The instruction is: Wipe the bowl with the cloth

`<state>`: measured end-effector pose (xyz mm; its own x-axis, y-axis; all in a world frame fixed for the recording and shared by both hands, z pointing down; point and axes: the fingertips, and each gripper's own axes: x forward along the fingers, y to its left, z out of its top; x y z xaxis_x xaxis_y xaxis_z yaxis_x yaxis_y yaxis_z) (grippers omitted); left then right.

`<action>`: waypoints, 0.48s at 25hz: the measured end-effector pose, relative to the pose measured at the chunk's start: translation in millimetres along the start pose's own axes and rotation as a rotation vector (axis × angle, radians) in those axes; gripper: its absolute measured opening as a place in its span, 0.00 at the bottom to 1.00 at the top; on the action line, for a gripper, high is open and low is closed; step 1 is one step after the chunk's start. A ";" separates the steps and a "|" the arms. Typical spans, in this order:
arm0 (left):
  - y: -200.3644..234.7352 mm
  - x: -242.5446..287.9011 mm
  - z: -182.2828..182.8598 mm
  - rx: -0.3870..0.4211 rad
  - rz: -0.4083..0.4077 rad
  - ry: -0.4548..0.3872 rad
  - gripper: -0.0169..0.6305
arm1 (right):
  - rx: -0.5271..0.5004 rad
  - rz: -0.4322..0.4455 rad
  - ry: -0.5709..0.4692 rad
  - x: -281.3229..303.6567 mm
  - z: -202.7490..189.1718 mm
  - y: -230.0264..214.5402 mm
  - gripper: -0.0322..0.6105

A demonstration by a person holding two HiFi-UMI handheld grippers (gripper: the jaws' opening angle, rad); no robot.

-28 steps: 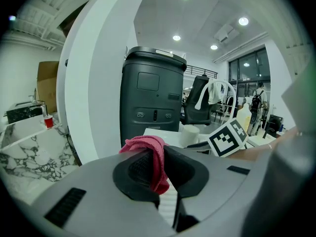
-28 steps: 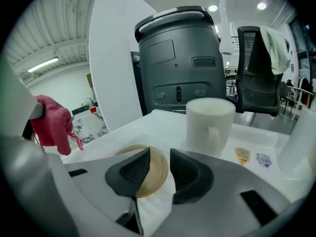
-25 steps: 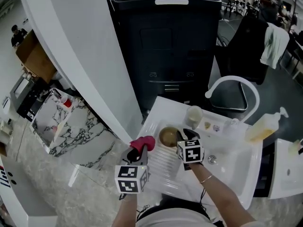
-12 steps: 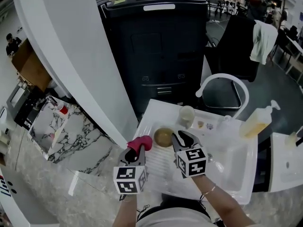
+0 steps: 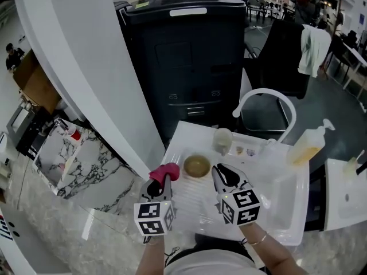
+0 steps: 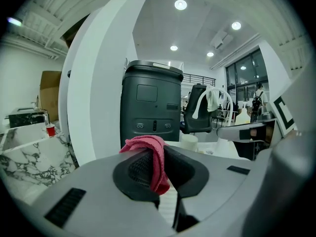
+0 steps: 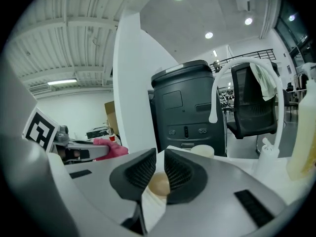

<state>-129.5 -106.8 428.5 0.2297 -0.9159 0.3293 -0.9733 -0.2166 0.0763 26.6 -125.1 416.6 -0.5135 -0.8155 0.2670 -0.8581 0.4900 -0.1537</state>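
Observation:
A small tan bowl (image 5: 196, 166) stands upright on the white ribbed drainboard (image 5: 189, 205). My left gripper (image 5: 160, 180) is shut on a pink cloth (image 5: 166, 171), held just left of the bowl; in the left gripper view the cloth (image 6: 148, 144) drapes over the left gripper (image 6: 157, 168). My right gripper (image 5: 225, 174) hovers to the bowl's right and nearer me. Its jaws are closing with nothing between them. In the right gripper view the bowl (image 7: 159, 185) shows beyond the narrow gap of the right gripper (image 7: 159, 169), apart from the pads.
A pale cup (image 5: 222, 137) stands behind the bowl. A white arched faucet (image 5: 265, 95) and a soap bottle (image 5: 309, 145) are at the right, above the sink basin (image 5: 284, 196). A black bin (image 5: 189, 62) stands behind, a white curved column (image 5: 97, 67) on the left.
My right gripper has drawn back from the bowl's rim towards me and its jaws have narrowed. The bowl stays on the drainboard. My left gripper with the cloth has barely moved.

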 end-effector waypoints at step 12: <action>-4.2 -9.6 1.3 -0.002 0.003 -0.017 0.11 | 0.039 0.033 -0.051 -24.7 2.9 1.8 0.06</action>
<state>-127.6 -97.5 423.8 0.2264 -0.9221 0.3137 -0.9740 -0.2128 0.0775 37.8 -104.9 407.0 -0.5404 -0.8142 0.2120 -0.8396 0.5054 -0.1991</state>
